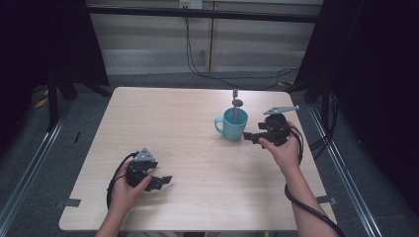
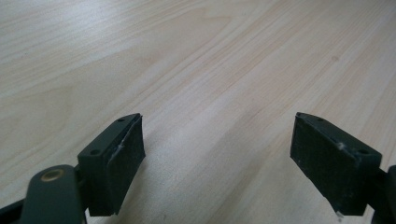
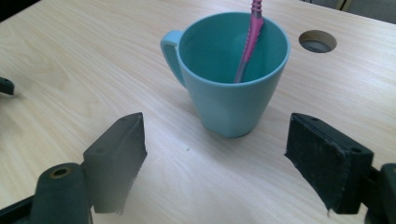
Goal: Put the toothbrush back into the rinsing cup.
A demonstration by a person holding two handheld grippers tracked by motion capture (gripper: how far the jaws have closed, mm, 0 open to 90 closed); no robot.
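Teal mug (image 1: pixel 234 124) stands upright on the pale wooden desk (image 1: pixel 197 118), right of centre and toward the far side in the high view, its handle pointing to the left. A pink-handled utensil (image 1: pixel 236 109) stands in the mug, its long axis nearly vertical, with a grey head rising above the rim. The right hand-held gripper (image 1: pixel 252 137) is just beside the mug on its right, aimed leftward at it, and the right hand (image 1: pixel 282 148) grips it from behind. The left hand-held gripper (image 1: pixel 163 180) lies low near the front left of the desk, well apart from the mug, held by the left hand (image 1: pixel 126 190).

From the left gripper view, the 2 black jaws stand wide apart over bare wood grain, with nothing between them.

From the right gripper view, the jaws are also spread wide, empty, with the mug (image 3: pixel 233 70) just beyond them and centred between. The utensil (image 3: pixel 250 39) leans against the far inner wall, tilting slightly. A round hole (image 3: pixel 317 41) in the desk lies beyond the mug.
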